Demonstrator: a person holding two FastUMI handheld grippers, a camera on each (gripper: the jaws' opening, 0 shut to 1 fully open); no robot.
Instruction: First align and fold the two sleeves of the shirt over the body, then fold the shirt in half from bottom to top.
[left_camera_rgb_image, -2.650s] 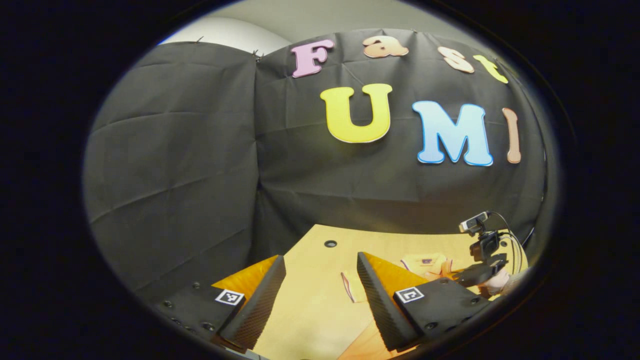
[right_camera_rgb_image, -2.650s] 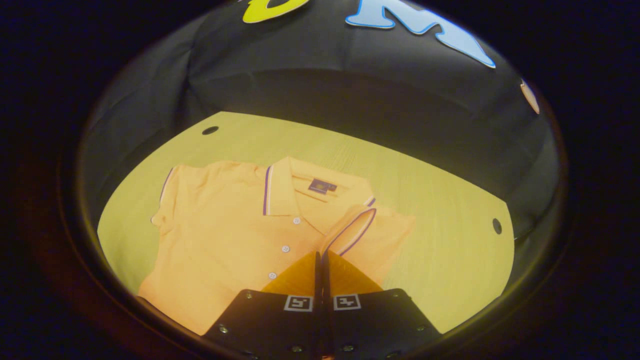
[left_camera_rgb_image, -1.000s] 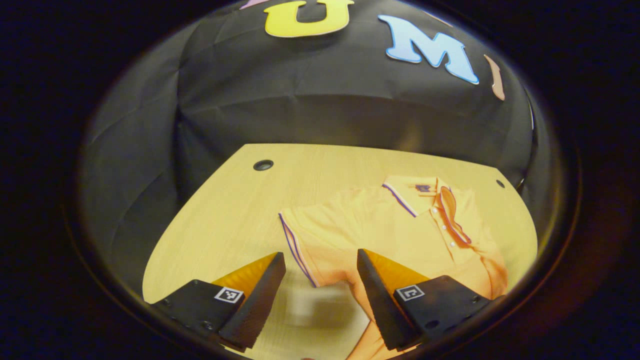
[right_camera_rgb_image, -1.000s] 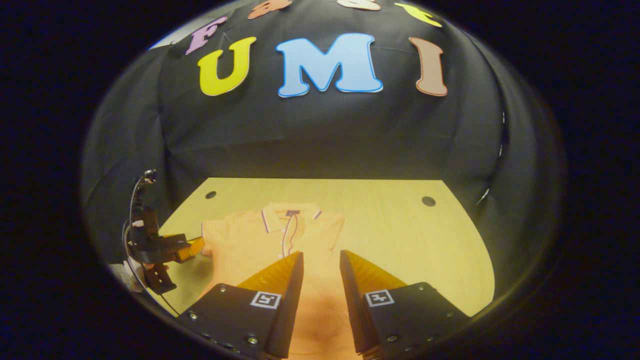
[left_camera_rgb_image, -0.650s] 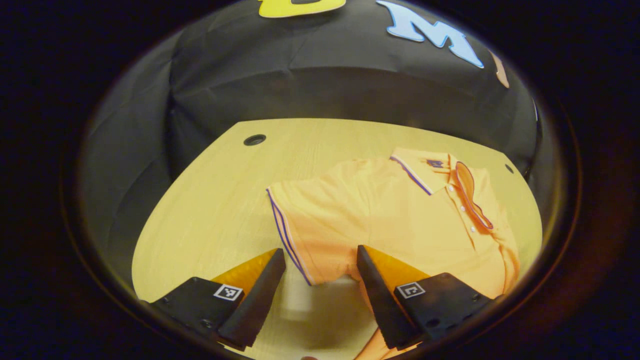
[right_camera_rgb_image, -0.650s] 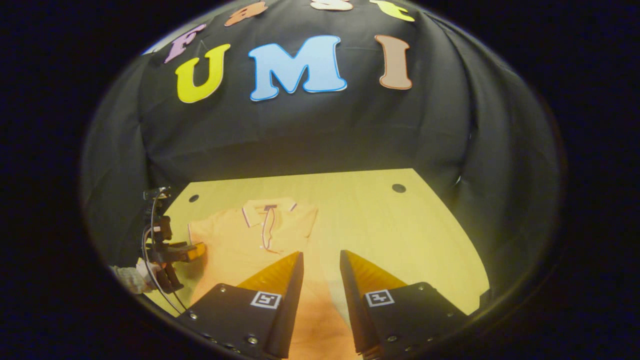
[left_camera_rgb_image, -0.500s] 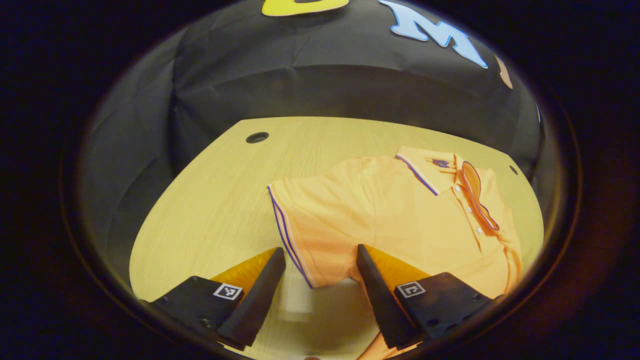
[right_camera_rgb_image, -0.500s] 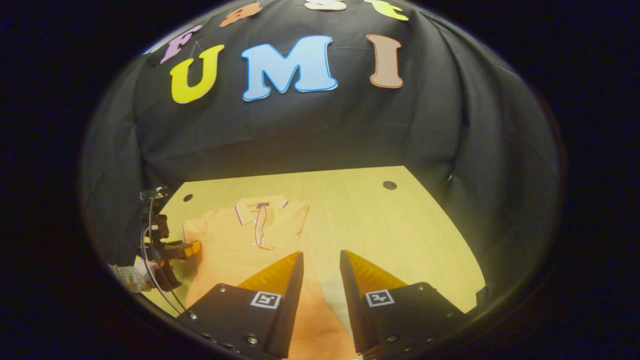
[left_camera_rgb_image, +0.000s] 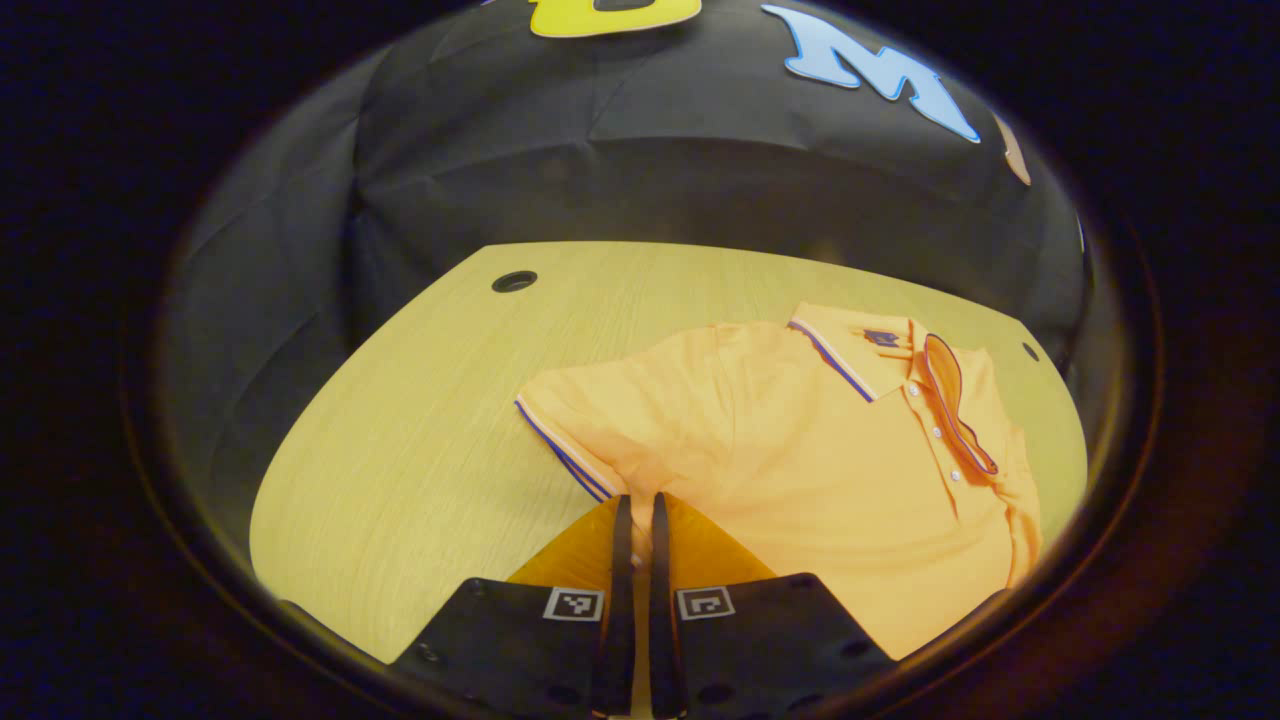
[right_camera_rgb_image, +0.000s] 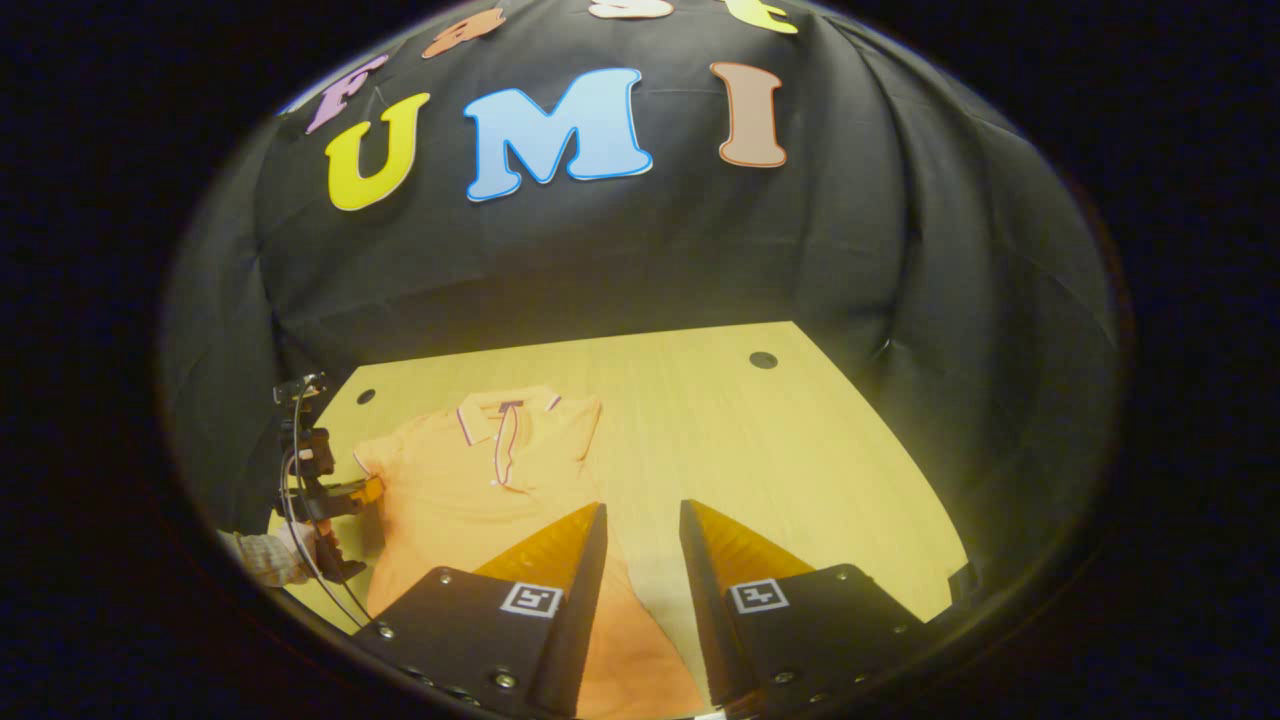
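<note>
With the orange short-sleeved polo shirt (left_camera_rgb_image: 800, 450) flat on the pale wooden tabletop (left_camera_rgb_image: 420, 420), the left tool (left_camera_rgb_image: 635, 515) pinches its unfolded sleeve (left_camera_rgb_image: 590, 420), ready for folding inward, while the right tool (right_camera_rgb_image: 640, 530) hovers parted, empty.

Bare table (left_camera_rgb_image: 420, 430) is seen left of the shirt (left_camera_rgb_image: 800, 450) in the left gripper view, up to a round hole (left_camera_rgb_image: 514, 281) near the far edge; passage there is bounded by the black cloth wall (left_camera_rgb_image: 620, 180) behind. In the right gripper view, a broad stretch of bare table (right_camera_rgb_image: 800, 470) lies right of centre, with another hole (right_camera_rgb_image: 763, 359) at its far end. At the lower left of that frame, the left gripper (right_camera_rgb_image: 372, 490) and the hand (right_camera_rgb_image: 275, 555) holding it, with trailing cables, are found at the shirt's (right_camera_rgb_image: 470, 480) edge, blocking that side.
</note>
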